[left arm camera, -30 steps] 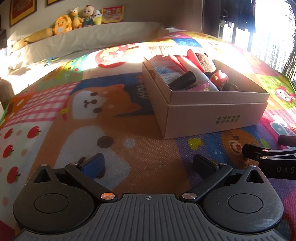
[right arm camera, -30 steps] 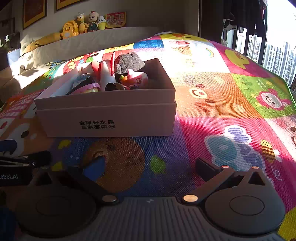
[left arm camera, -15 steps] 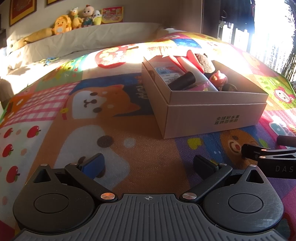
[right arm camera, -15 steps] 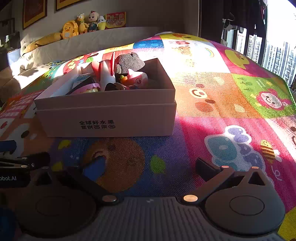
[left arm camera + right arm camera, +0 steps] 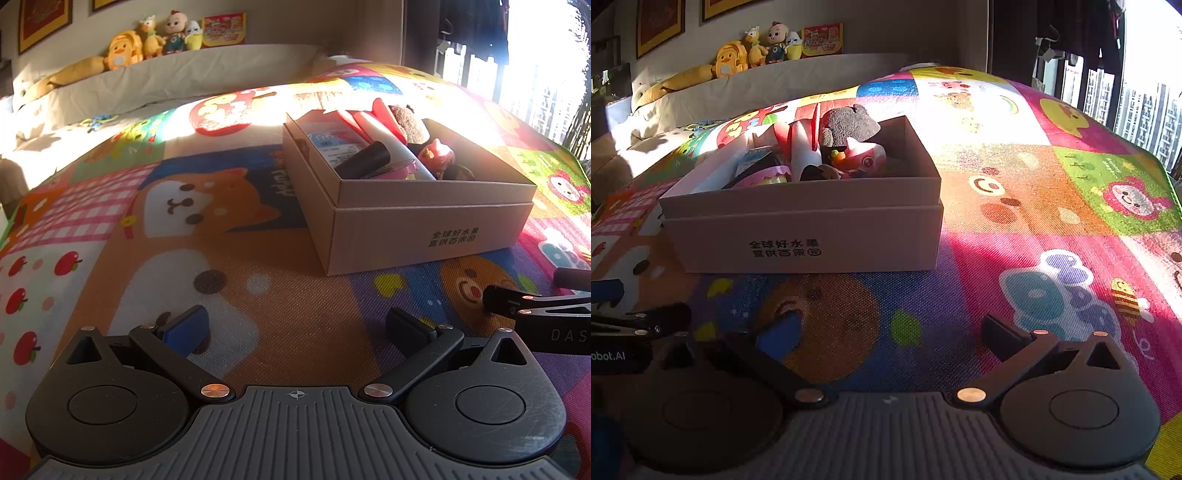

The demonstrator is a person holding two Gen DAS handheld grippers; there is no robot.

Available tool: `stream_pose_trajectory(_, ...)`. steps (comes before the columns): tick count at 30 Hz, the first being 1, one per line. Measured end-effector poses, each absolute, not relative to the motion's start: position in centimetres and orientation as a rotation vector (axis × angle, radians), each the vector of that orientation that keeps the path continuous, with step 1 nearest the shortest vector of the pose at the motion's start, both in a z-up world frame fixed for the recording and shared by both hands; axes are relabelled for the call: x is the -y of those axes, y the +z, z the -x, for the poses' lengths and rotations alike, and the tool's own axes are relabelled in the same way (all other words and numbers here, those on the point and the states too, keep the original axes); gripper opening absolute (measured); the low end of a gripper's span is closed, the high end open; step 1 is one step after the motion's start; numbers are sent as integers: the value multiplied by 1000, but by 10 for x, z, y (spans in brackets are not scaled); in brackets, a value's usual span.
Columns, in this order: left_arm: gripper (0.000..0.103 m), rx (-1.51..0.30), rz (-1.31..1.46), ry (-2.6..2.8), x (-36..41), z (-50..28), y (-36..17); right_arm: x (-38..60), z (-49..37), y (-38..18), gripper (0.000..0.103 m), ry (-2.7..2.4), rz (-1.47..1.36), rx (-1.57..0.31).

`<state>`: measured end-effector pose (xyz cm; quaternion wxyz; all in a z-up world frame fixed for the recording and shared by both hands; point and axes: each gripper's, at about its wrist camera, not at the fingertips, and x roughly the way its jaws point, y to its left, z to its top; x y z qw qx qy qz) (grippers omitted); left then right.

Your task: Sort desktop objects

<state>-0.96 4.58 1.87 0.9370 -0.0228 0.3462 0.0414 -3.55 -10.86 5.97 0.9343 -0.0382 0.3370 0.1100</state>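
The cardboard box (image 5: 424,225) sits on the play mat (image 5: 221,295), full of small toys. Both tongs, left (image 5: 295,325) and right (image 5: 890,332), gape empty. The box looks light and stiff; grip its rim.

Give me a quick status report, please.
Left gripper open, empty. Right gripper open, empty. Cardboard box full of toys. Nothing blocking.

One open tan cardboard box (image 5: 805,236). One colourful cartoon-print play mat (image 5: 1015,206). Four plush toys (image 5: 162,37) on the ledge by the wall. Two black hand-held grippers: left (image 5: 297,328), right (image 5: 890,338). Inside the box: one grey-brown plush (image 5: 849,123), one pink plastic figure (image 5: 866,157), one black cylinder (image 5: 365,160).
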Motion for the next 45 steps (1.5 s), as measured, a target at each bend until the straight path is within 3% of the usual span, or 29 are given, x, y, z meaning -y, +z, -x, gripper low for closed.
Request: stream_pose_trajectory(45,103,-705,42,93,-42,11,19,110,30,57,103,237,81,-687)
